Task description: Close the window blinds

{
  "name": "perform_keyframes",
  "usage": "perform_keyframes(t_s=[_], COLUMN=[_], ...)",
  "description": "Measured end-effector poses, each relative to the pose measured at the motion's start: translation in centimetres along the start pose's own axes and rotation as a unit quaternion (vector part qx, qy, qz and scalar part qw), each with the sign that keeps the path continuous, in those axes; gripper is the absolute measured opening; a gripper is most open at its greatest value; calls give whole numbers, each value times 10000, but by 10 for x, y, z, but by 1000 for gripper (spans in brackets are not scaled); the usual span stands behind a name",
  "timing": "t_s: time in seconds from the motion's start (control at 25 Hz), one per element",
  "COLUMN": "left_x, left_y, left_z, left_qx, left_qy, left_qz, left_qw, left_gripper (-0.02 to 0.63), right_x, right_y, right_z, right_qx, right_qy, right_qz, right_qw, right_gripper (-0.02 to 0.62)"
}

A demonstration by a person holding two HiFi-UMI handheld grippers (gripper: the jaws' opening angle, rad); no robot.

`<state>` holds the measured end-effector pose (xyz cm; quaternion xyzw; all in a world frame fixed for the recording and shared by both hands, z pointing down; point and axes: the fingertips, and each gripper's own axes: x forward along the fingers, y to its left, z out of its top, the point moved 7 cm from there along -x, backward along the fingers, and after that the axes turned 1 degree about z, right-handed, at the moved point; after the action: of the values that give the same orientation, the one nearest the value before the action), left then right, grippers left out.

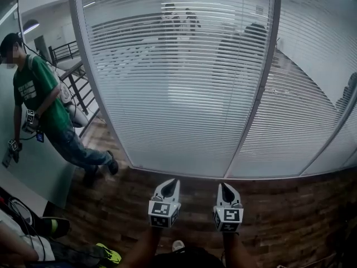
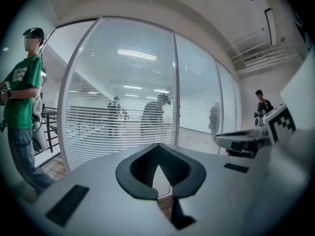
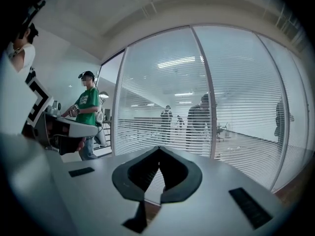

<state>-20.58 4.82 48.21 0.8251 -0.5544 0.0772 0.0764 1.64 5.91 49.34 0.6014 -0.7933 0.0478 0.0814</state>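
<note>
The glass wall [image 1: 312, 127] is filling most of the head view, from the top down to the lower middle. The window blinds [image 1: 178, 82] are hanging behind the glass and covering it nearly all the way down. Their thin white slats are lying flat with small gaps between them, so dark shapes of people are showing through in the upper middle. A grey post [image 1: 262, 82] is running from the top right down to the lower middle, splitting the glass into panes.

The brown brick-look floor [image 1: 290, 216] is stretching across the bottom of the head view.

A person in a green shirt [image 1: 39, 94] is standing at the left edge, leaning beside a dark railing [image 1: 78, 88].

The left gripper [image 1: 173, 181] and the right gripper [image 1: 223, 186] are sitting side by side at the bottom middle, near each other but not touching. Both are pointing up the picture at the blinds and are well apart from the glass. Each one is carrying a cube with square markers [image 1: 163, 212] at its back.

In the left gripper view, the left gripper [image 2: 158, 147] is keeping its jaws pressed together at the tips, with nothing between them. In the right gripper view, the right gripper [image 3: 158, 149] is looking the same, tips together and empty.
</note>
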Motion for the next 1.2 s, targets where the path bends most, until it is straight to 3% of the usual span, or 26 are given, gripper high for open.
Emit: perform_keyframes(t_s=[1.2], left_x=[45], left_y=[43], left_z=[-7], left_qx=[57], left_qy=[-26], left_qz=[-313], left_qw=[9995], left_gripper=[-5], right_x=[47], right_y=[5], right_z=[0], right_qx=[22], right_qy=[12], right_qz=[-369], right_qw=[9993], right_gripper=[2])
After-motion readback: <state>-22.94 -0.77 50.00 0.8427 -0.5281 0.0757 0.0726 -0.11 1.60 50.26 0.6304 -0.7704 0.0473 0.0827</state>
